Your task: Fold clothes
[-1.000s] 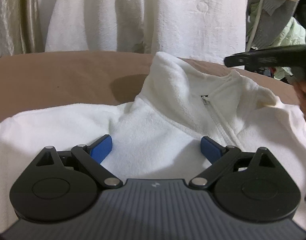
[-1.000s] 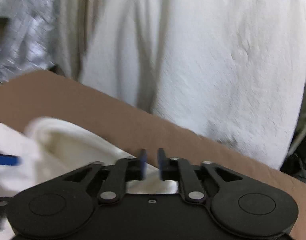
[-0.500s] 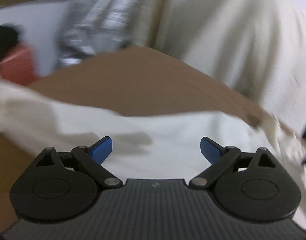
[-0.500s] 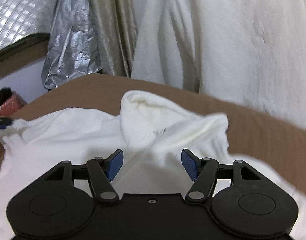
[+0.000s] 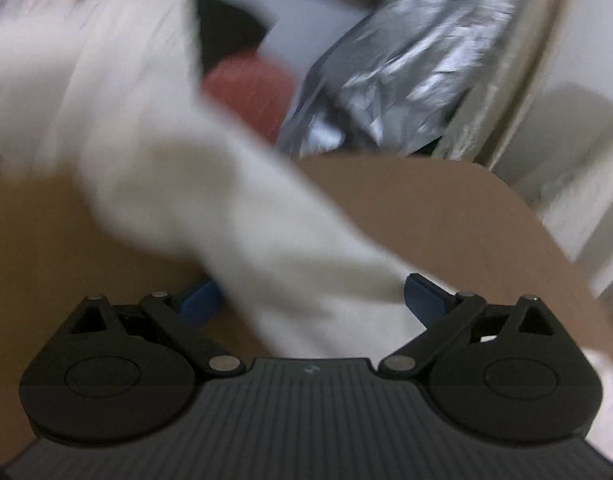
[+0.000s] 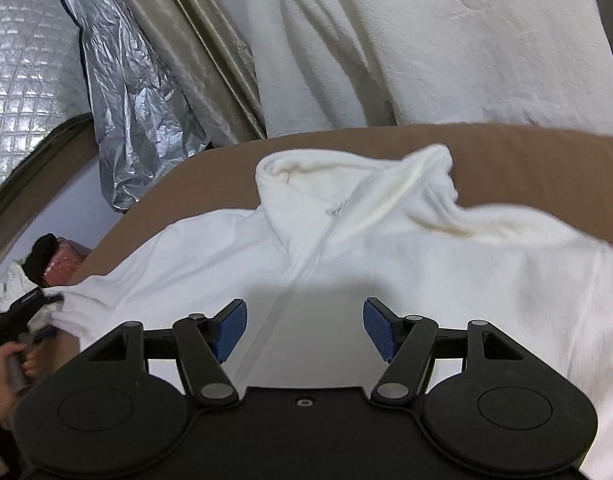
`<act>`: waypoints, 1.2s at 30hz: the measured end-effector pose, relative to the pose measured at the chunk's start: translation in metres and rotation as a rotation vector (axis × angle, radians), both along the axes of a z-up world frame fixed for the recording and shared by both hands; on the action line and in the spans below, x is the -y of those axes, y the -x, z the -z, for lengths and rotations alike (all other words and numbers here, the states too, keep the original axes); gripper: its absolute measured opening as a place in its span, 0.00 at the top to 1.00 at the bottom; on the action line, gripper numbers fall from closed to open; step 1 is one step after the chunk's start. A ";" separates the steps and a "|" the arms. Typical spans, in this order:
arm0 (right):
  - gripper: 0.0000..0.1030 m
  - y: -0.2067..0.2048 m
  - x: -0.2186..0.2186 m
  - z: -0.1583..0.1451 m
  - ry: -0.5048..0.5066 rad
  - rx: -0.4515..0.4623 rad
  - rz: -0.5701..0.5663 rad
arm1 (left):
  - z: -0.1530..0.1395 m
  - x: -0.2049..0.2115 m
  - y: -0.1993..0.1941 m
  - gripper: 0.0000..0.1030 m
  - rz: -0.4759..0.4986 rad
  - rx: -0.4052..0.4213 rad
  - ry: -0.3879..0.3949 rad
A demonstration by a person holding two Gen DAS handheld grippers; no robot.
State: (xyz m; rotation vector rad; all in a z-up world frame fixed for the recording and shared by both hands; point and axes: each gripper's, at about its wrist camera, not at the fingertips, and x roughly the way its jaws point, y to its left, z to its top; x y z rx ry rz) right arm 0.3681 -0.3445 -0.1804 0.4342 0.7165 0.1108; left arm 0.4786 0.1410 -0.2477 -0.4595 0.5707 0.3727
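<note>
So the white fleece zip-neck pullover (image 6: 346, 248) lies front-up across the brown flat counter (image 6: 526, 152), collar toward the far edge w/ the zip running down the middle, which looks like the spread-out stage before any fold is made. The right tool (image 6: 304, 330) hovers just above the chest, blue pads set wide apart w/ nothing between them; its jaws have just been opening, prob. after letting go of the cloth so the body can settle flat. The left tool (image 5: 312, 298) is over at the sleeve (image 5: 234, 216) end: jaws wide, the white sleeve passing between the blue pads but not pinched as far as the blurred left view shows. In the right view the same tool sits at the far left next to a hand (image 6: 4, 364), right at the cuff, sleeve drawn out sideways over the counter edge; likely to straighten it before it gets folded in. Behind the counter hang crinkled silver foil sheeting (image 6: 122, 92) and a big white fleece blanket (image 6: 446, 40), neither in the way. Fold itself is not yet started, by my read.
</note>
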 end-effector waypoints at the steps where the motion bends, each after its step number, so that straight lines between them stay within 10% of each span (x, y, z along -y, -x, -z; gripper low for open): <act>1: 0.32 0.003 0.000 0.003 0.000 -0.008 -0.002 | 0.001 0.000 -0.004 0.43 0.008 0.001 0.027; 2: 0.32 0.006 0.000 0.006 0.001 -0.017 -0.001 | 0.000 -0.001 -0.005 0.77 -0.001 0.004 0.080; 3: 0.32 0.009 0.000 0.009 0.004 -0.026 0.003 | -0.002 -0.002 -0.005 0.86 -0.018 0.009 0.131; 8: 0.32 0.016 0.000 0.018 -0.005 -0.038 -0.009 | -0.065 0.042 0.034 0.86 -0.045 0.252 0.110; 13: 0.32 0.017 -0.010 0.019 0.030 -0.035 -0.038 | -0.121 0.124 0.077 0.86 0.262 0.428 0.157; 18: 0.32 0.025 -0.021 0.017 0.036 -0.022 -0.063 | -0.097 0.226 0.099 0.72 0.669 0.185 0.219; 20: 0.33 0.030 -0.027 0.020 0.057 -0.025 -0.070 | -0.065 0.256 0.106 0.47 0.747 0.062 0.244; 27: 0.33 0.041 -0.038 0.018 0.092 -0.035 -0.069 | -0.020 0.284 0.142 0.46 0.721 -0.020 0.302; 32: 0.32 0.041 -0.056 -0.009 0.136 -0.006 -0.147 | -0.055 0.252 0.158 0.38 0.589 0.174 0.155; 36: 0.22 0.004 -0.080 -0.024 0.044 -0.068 -0.227 | -0.057 0.214 0.144 0.31 0.495 0.103 0.196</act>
